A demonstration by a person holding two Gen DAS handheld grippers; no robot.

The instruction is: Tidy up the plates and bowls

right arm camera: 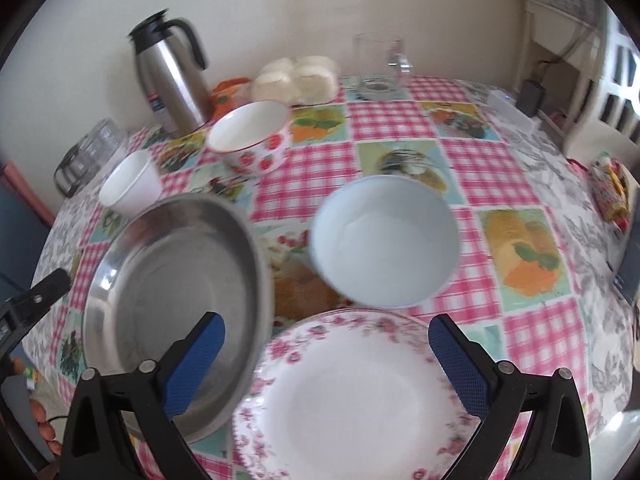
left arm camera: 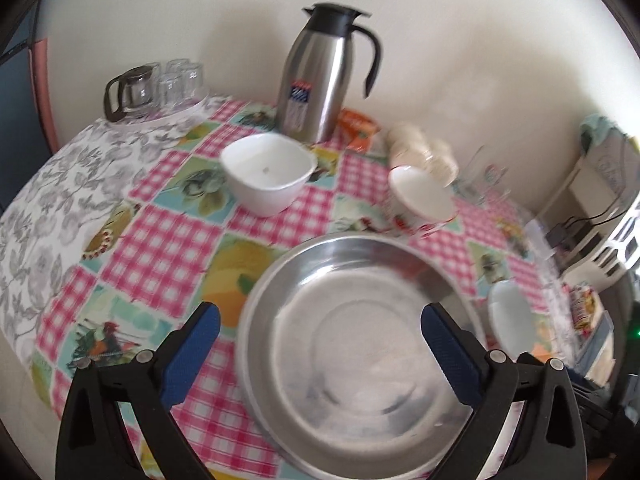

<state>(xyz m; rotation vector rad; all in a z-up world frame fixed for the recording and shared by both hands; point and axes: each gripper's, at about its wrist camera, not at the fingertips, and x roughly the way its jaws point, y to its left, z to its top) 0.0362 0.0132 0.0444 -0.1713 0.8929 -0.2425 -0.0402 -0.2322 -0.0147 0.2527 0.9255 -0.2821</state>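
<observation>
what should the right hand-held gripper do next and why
Probably lower the right hand-held gripper onto the pale blue bowl rim and close. Its jaws are open and empty, and the bowl stands loose just beyond the floral plate, apart from the other bowls.

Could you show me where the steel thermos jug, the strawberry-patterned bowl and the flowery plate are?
Steel thermos jug point(left arm camera: 316, 92): left wrist view, on its shiny body.
Strawberry-patterned bowl point(right arm camera: 260, 156): right wrist view, on its painted outer wall.
Flowery plate point(right arm camera: 352, 396): right wrist view, on its bare white centre.

plain cream wall point(left arm camera: 460, 40) behind, round table point(right arm camera: 560, 240) under pink gingham fruit-print oilcloth over grey floral cloth, white chair point(right arm camera: 612, 92) at right, soft daylight
</observation>
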